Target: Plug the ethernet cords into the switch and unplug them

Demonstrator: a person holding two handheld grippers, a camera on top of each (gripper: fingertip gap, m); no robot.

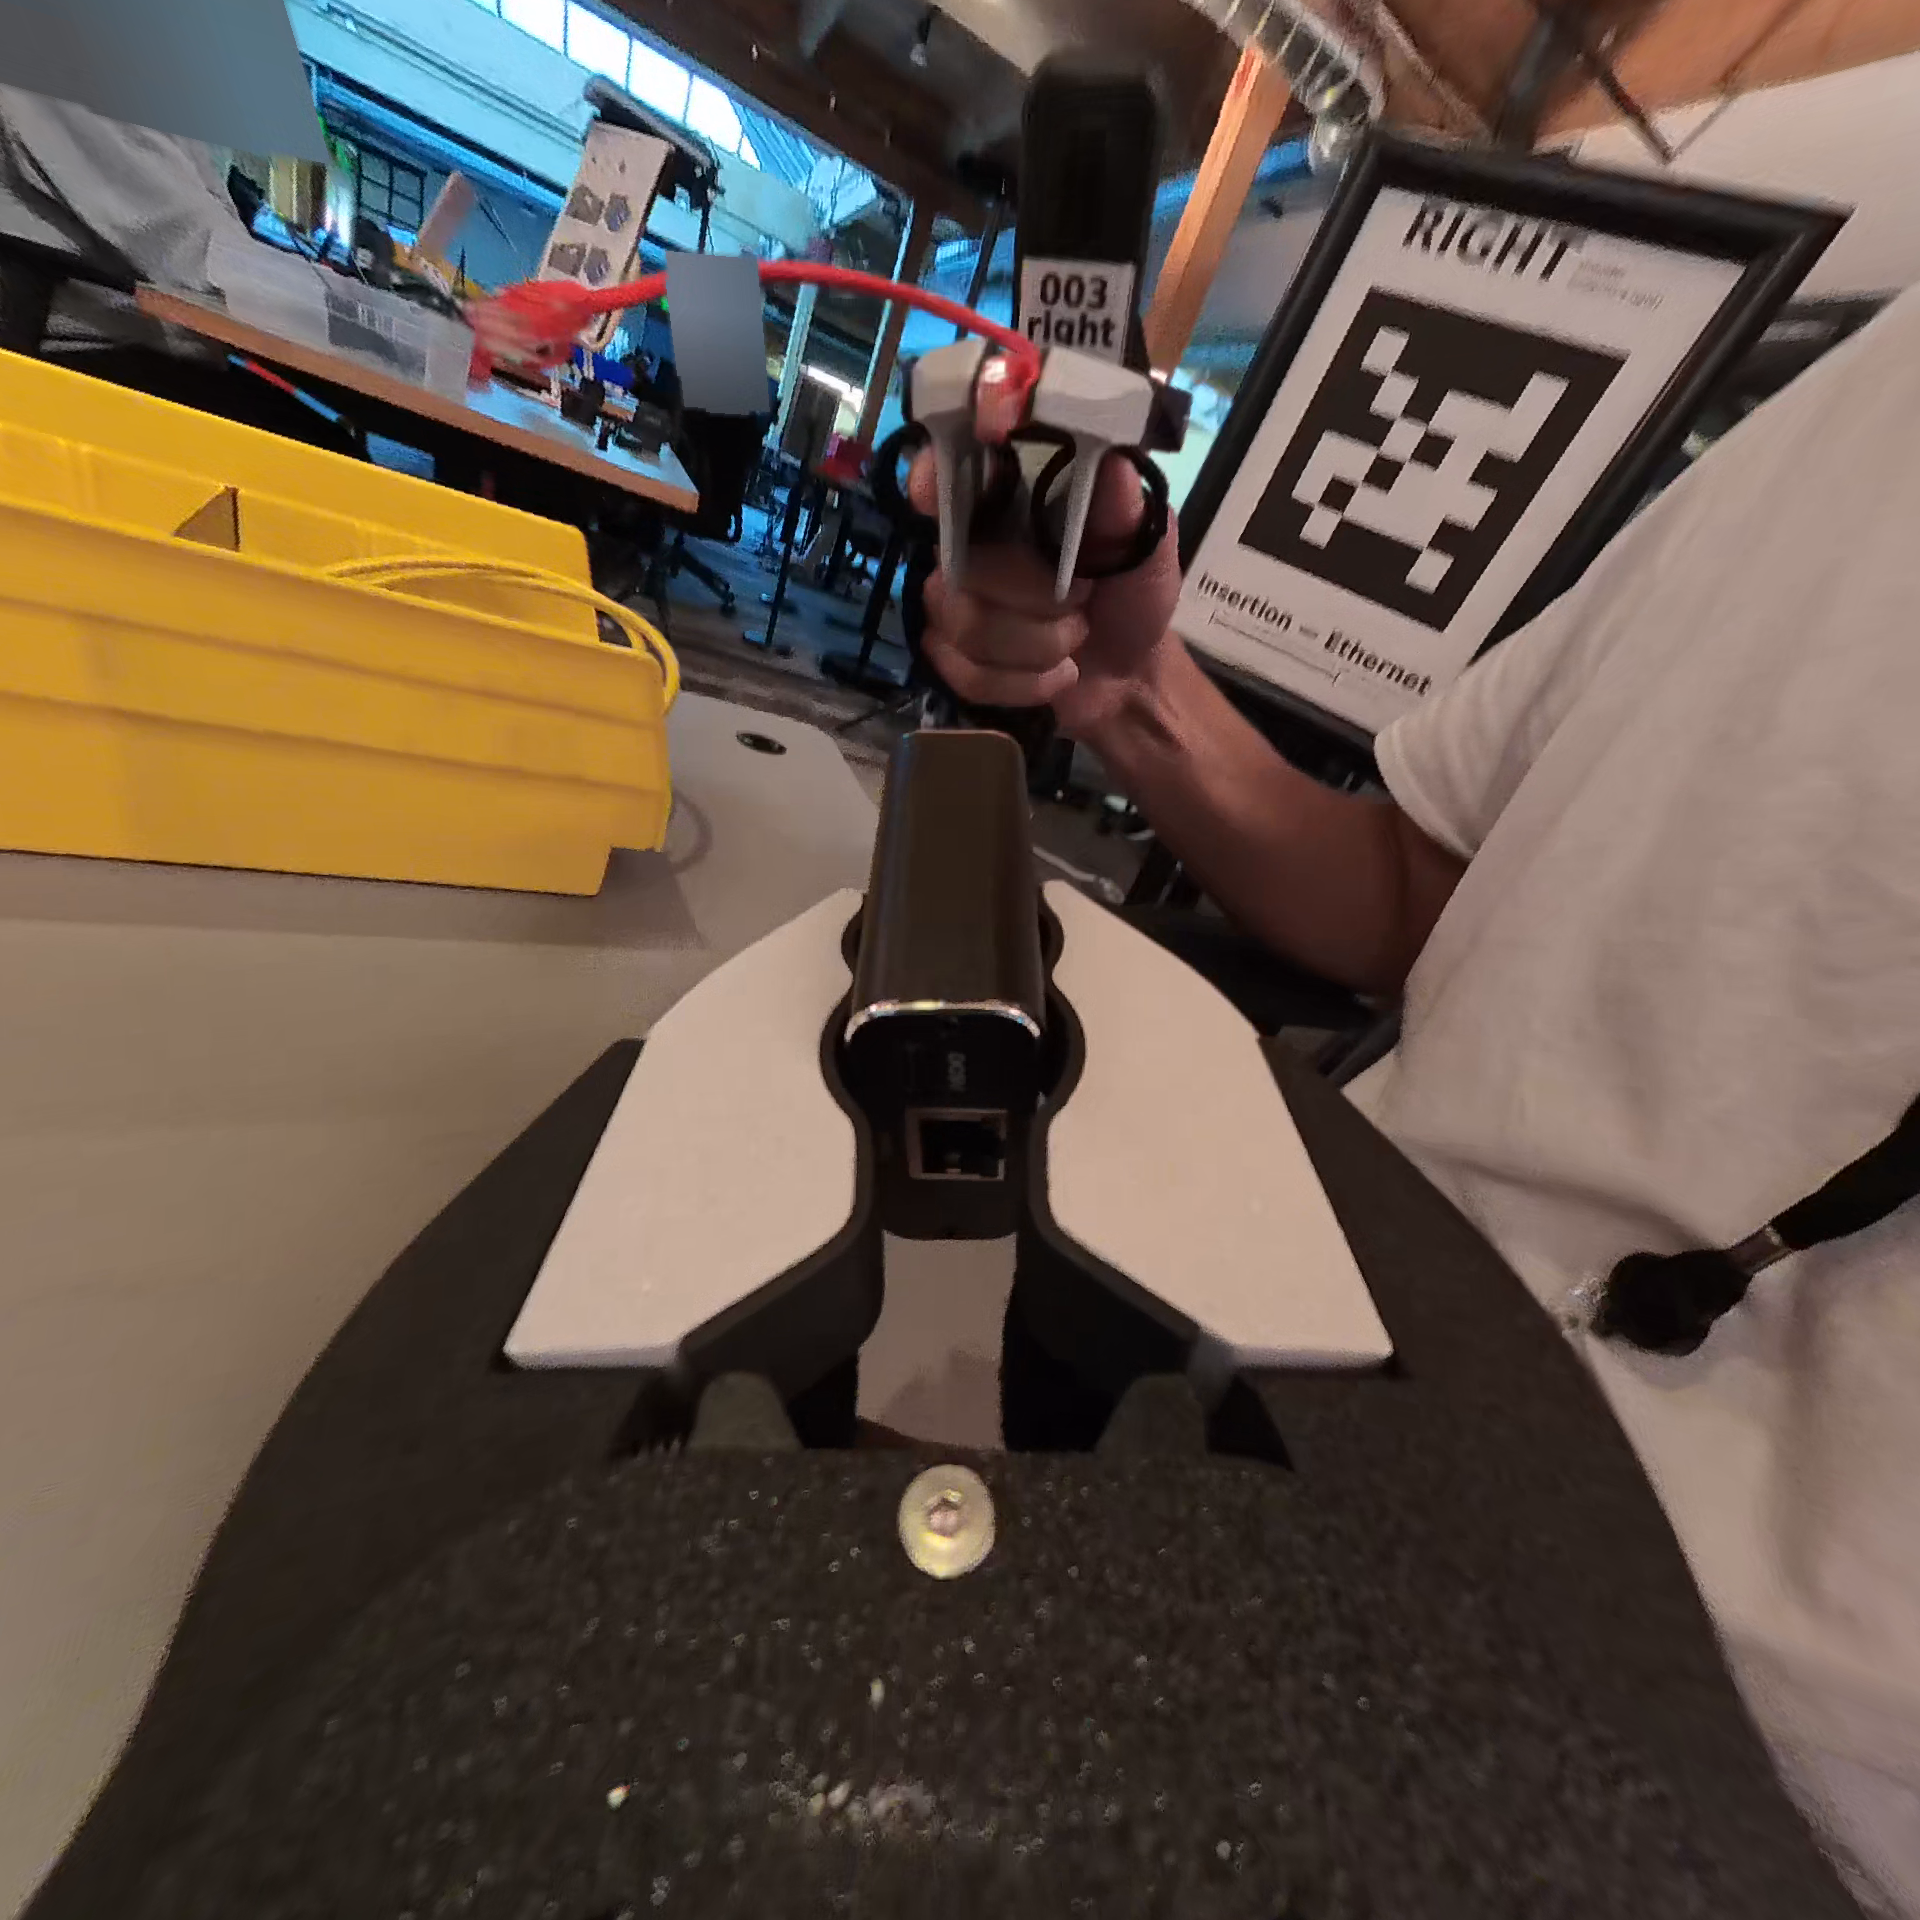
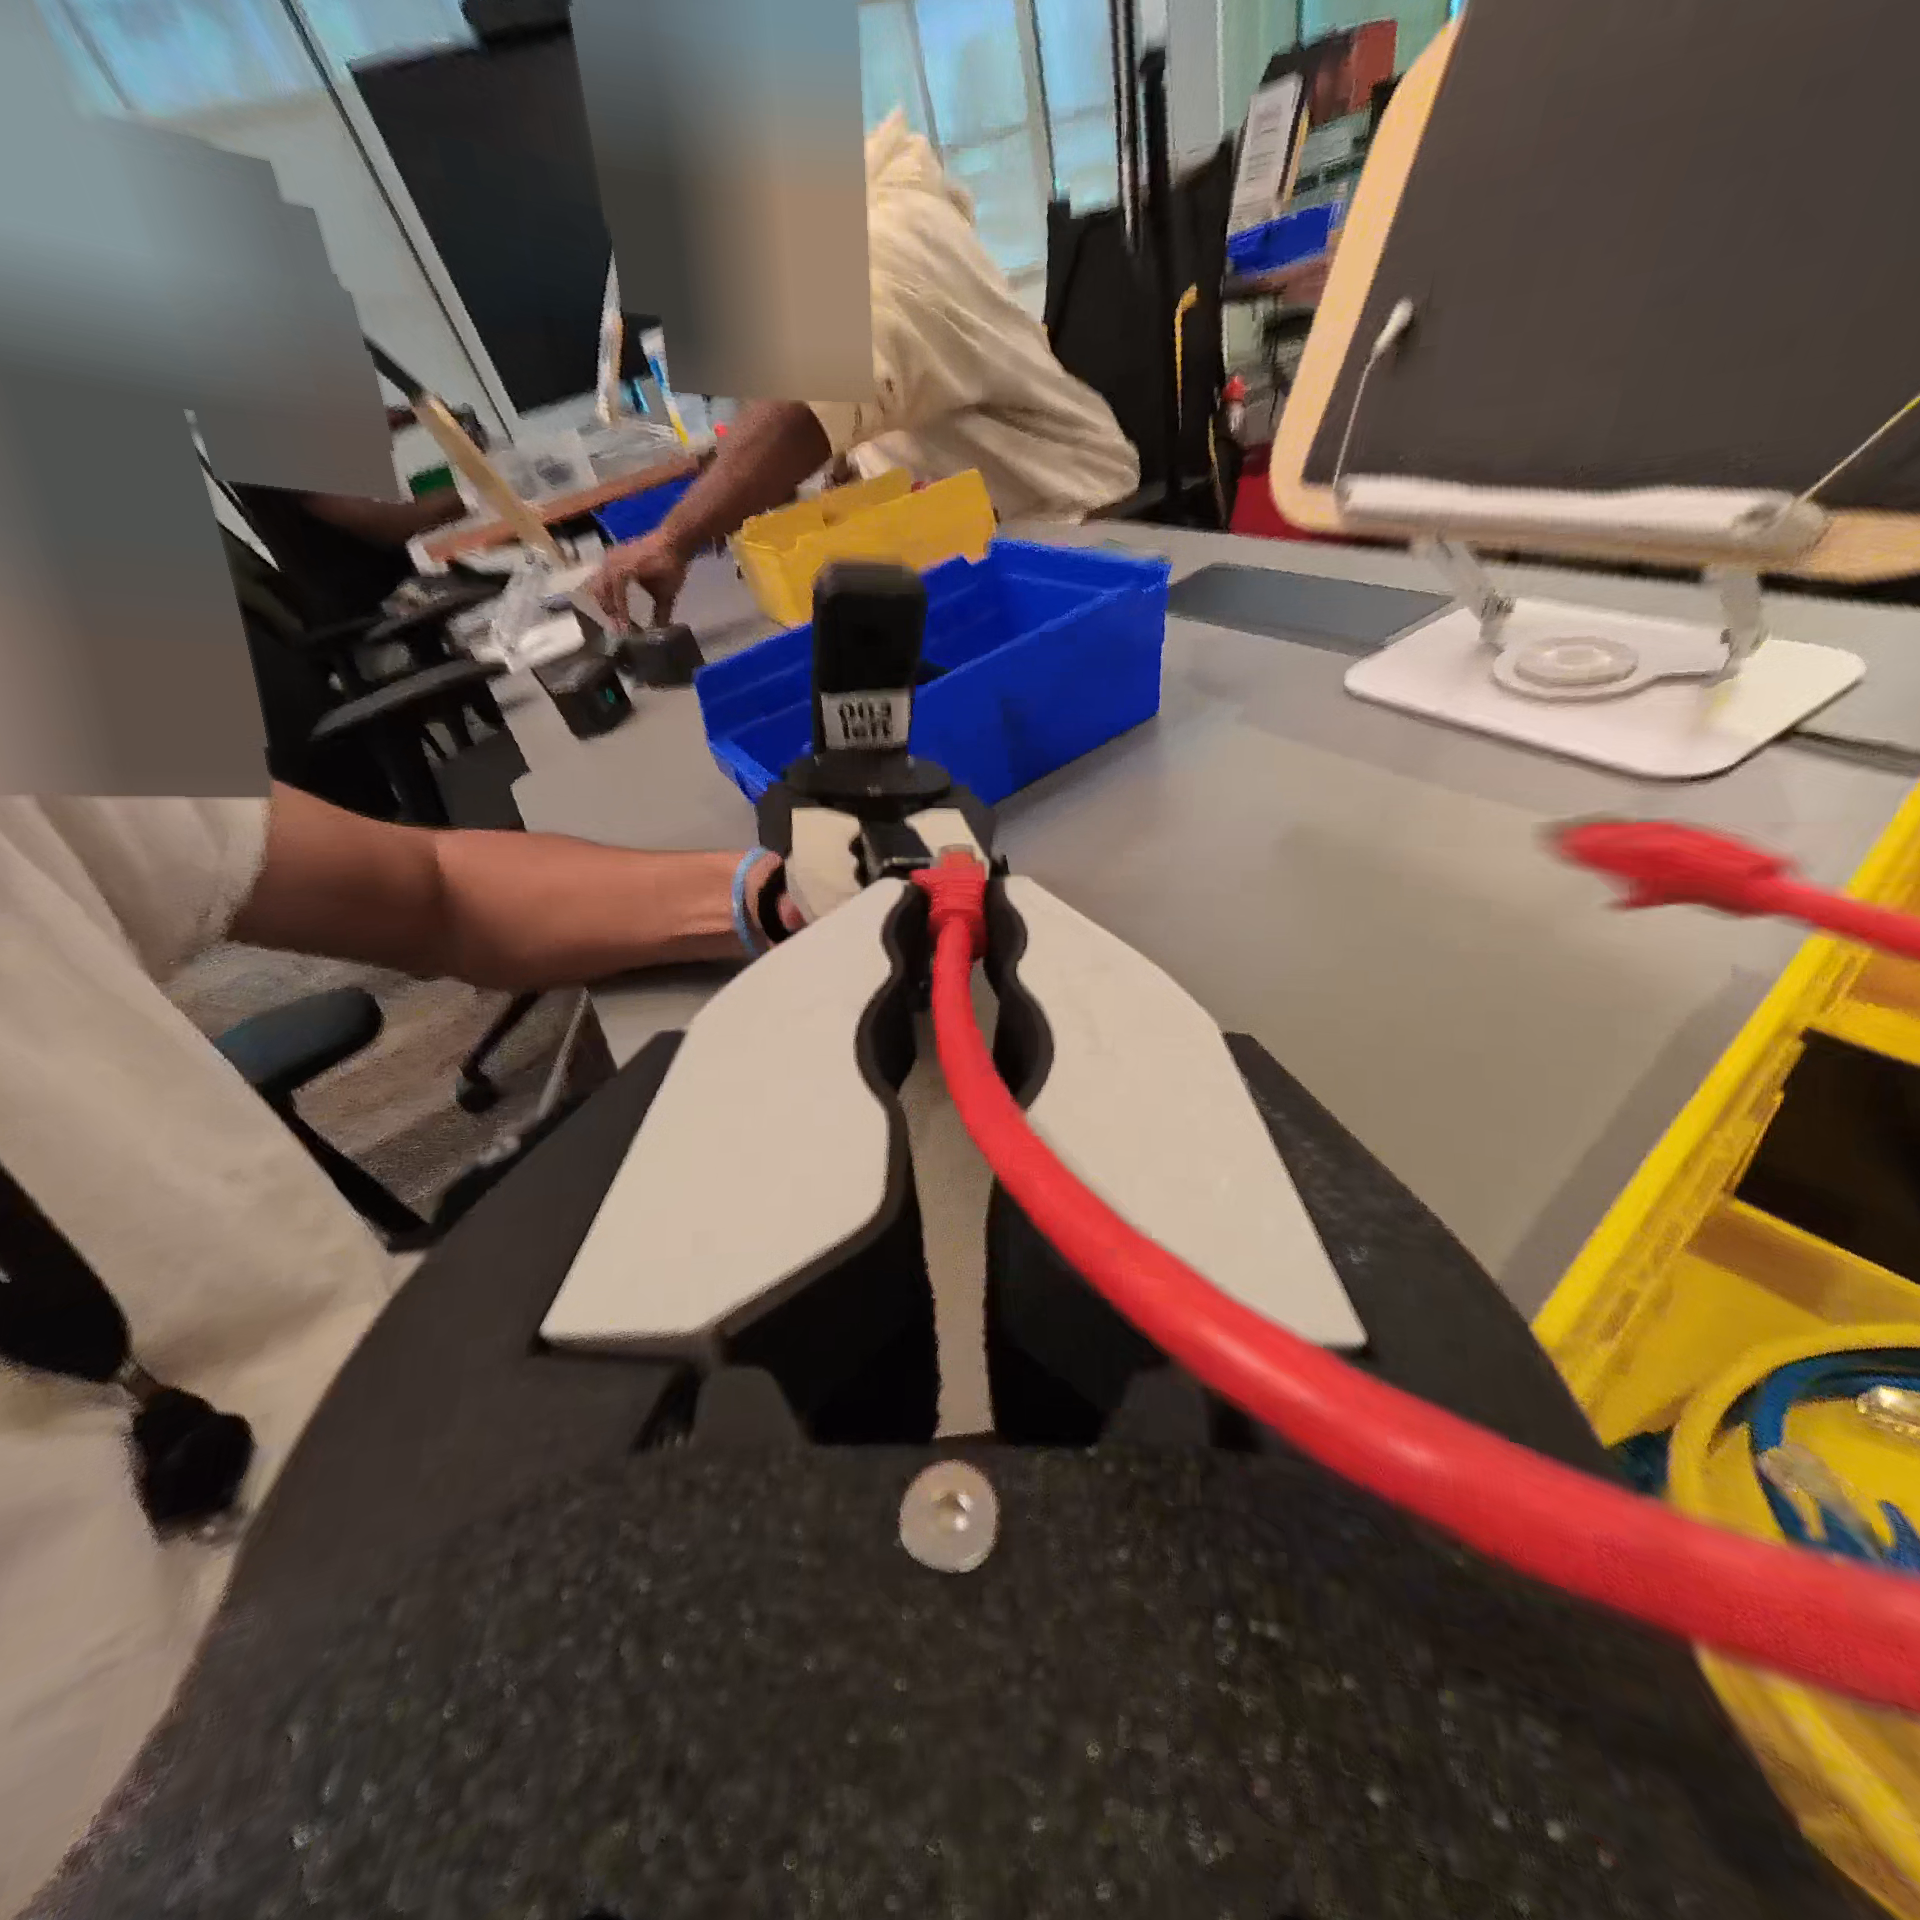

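Note:
My left gripper [image 1: 951, 935] is shut on a black switch [image 1: 951, 883], held lengthwise between its white fingers [image 1: 727, 1122]. An empty ethernet port [image 1: 956, 1143] on the switch's near end faces the camera. My right gripper [image 2: 954, 904] is shut on the plug end of a red ethernet cord [image 2: 1195, 1278]. Its plug [image 2: 956, 860] points at the switch [image 2: 896, 840] in the left gripper [image 2: 888, 842], close to it. The left wrist view shows the right gripper [image 1: 1013, 390] raised beyond the switch and apart from it. The cord's other plug [image 2: 1662, 862] hangs free in the air.
A yellow bin [image 1: 312, 675] holding a yellow cord stands left on the grey table [image 1: 260, 1039]. A framed marker sign [image 1: 1434, 436] stands behind. In the right wrist view, a yellow bin [image 2: 1766, 1299] holds blue and yellow cords; a blue bin [image 2: 1039, 665], tablet stand [image 2: 1600, 665] and another person [image 2: 966, 364] are behind. My right fingertips sit around 12 cm from my left ones.

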